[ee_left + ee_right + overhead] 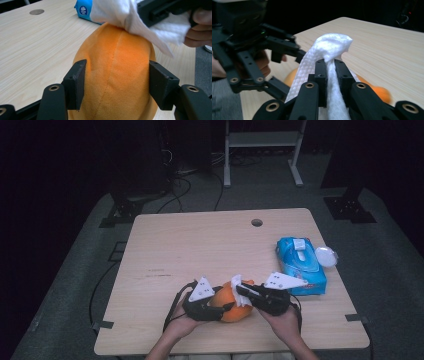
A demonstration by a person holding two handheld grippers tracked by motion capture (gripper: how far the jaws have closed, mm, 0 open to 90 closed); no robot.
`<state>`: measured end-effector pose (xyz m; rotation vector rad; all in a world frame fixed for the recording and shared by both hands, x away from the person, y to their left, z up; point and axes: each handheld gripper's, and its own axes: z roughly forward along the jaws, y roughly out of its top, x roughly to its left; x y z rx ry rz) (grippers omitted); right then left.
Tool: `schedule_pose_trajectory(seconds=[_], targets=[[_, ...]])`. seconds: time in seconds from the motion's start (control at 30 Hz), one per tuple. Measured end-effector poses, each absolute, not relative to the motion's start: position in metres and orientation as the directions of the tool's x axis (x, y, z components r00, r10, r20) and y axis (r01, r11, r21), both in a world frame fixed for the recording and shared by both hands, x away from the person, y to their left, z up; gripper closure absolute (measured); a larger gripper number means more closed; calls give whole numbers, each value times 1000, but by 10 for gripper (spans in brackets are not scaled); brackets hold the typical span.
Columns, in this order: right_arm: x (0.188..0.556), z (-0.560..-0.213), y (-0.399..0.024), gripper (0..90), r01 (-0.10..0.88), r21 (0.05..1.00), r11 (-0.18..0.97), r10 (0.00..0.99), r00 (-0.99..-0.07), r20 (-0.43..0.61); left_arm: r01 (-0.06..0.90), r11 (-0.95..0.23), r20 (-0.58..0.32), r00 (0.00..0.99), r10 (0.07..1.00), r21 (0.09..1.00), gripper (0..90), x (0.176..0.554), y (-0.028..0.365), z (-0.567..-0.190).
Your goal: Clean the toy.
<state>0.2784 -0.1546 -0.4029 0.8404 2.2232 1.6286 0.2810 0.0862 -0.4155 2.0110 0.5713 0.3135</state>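
Note:
An orange plush toy point(231, 301) lies near the table's front edge. In the left gripper view its seam runs up the middle point(117, 65). My left gripper point(117, 83) is shut on it, one black pad point(76, 82) pressing each side. My right gripper point(331, 72) is shut on a white wipe point(332, 47), which bunches above the jaws and hangs down below them. In the high view that gripper point(241, 291) comes in from the right and holds the wipe point(239, 284) against the top of the toy. The wipe point(130, 20) drapes over the toy's far end.
A blue pack of wipes point(300, 265) lies at the right of the table point(200, 245), with a round white lid point(326, 256) beside it. There is a cable hole point(256, 222) near the far edge. Dark floor, cables and a metal stand lie beyond.

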Motion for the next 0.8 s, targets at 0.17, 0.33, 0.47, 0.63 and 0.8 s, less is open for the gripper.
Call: schedule_pose_trajectory(seconds=[0.17,0.33,0.47,0.63,0.8], targets=[[292,-413,-170,809,352,922,163,634,-753,175,251,-394,-13,856,518,884,383,281,90,-410],[281,-408,-154,808,319,929,184,587,-794,156,253,-407,-12,860,510,878,382,281,89,-412],[286,-411,-155,811,333,924,187,589,-791,166,274,-380,-51,863,503,884,303,283,90,-415],[293,-420,-167,811,351,919,182,618,-767,171,305,-343,-93,852,514,888,134,292,94,-423],[294,-420,-165,809,351,919,180,618,-767,172,317,-353,-106,857,505,880,132,294,94,-430]])
